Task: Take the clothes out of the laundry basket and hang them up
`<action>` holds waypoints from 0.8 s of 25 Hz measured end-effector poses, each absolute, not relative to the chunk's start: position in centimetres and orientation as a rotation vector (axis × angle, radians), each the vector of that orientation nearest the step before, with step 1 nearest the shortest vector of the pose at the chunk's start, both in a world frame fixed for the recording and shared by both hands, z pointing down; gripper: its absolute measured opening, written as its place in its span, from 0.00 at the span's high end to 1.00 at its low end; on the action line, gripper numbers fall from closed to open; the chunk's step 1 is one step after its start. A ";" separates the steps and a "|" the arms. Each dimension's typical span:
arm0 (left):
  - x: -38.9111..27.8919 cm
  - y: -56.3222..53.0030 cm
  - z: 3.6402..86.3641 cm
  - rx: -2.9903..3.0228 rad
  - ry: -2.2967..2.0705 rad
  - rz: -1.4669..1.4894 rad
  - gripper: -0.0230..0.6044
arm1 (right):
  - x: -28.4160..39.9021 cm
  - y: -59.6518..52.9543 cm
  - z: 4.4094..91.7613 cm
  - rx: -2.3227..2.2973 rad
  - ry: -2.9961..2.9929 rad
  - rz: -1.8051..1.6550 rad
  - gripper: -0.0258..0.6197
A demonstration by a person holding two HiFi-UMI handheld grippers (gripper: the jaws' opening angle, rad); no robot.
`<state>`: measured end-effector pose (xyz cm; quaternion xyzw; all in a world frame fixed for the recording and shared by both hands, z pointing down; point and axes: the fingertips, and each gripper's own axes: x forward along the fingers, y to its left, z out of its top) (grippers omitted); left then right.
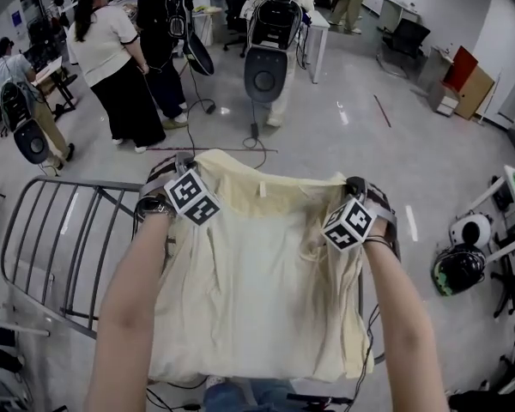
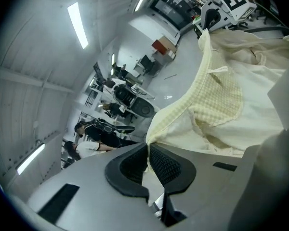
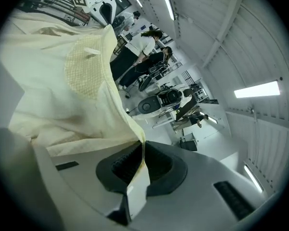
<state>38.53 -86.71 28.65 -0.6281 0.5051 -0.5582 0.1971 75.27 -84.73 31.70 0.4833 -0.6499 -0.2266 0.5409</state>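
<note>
A pale yellow shirt (image 1: 257, 290) hangs spread out between my two grippers, its collar edge on top and its hem low in the head view. My left gripper (image 1: 187, 163) is shut on the shirt's left shoulder edge, where the cloth (image 2: 221, 105) runs straight into the closed pads (image 2: 161, 162). At the right shoulder my right gripper (image 1: 355, 184) is shut on the cloth (image 3: 62, 95), which is pinched between its pads (image 3: 125, 165). Each gripper view shows the other gripper across the stretched collar: the right gripper (image 2: 211, 14) and the left gripper (image 3: 104, 9).
A grey metal drying rack (image 1: 51, 230) stands at the left, partly under the shirt. Several people (image 1: 112, 67) stand on the grey floor beyond. Helmets (image 1: 459, 269) and a white stand are at the right, and cables lie by my feet.
</note>
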 end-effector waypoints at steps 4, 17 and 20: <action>38.3 -86.5 30.7 -1.728 1.399 -1.610 0.94 | 75.1 -84.1 34.1 1.112 -1.583 -0.455 0.92; 36.9 -83.3 30.4 -1.793 1.526 -1.558 0.53 | 73.8 -79.6 32.5 1.121 -1.620 -0.413 0.63; 36.2 -81.8 29.8 -1.838 1.524 -1.540 0.53 | 72.9 -77.9 31.3 1.141 -1.612 -0.418 0.63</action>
